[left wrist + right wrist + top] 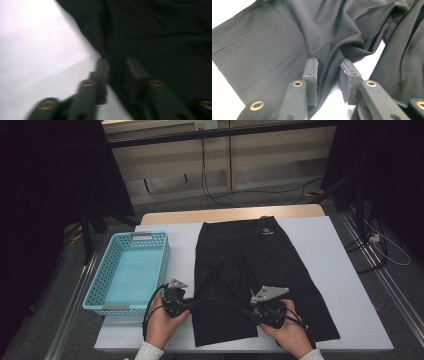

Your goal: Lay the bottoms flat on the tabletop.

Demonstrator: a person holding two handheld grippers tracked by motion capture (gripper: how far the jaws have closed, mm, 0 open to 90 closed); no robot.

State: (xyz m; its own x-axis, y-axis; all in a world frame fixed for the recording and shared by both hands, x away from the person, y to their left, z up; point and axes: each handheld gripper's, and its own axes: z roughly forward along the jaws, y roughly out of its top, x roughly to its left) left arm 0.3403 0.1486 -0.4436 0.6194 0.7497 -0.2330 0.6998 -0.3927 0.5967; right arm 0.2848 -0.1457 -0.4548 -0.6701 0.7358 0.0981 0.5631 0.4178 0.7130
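Black shorts [255, 275] lie flat on the white table cover [345, 270], waistband at the far end, two legs toward the near edge, small white logo near the waistband. Left gripper [192, 305] sits at the outer hem edge of the left leg, right gripper [248, 312] at the inner edge of the left leg by the gap between the legs; likely placed to take both sides of that leg for a fold. In the left gripper view the left gripper [117, 65] has its jaws parted with the fabric edge between them; view blurred, pads not seen pressing. In the right gripper view the right gripper [329, 68] straddles a raised ridge of fabric [332, 50], jaws apart, a gap at each pad, so not gripping yet. Fabric looks thin, matte, stretchy, wrinkling at the crotch. Light blue perforated basket [100, 285] stands at the left, just beside the shorts, probably where they go.
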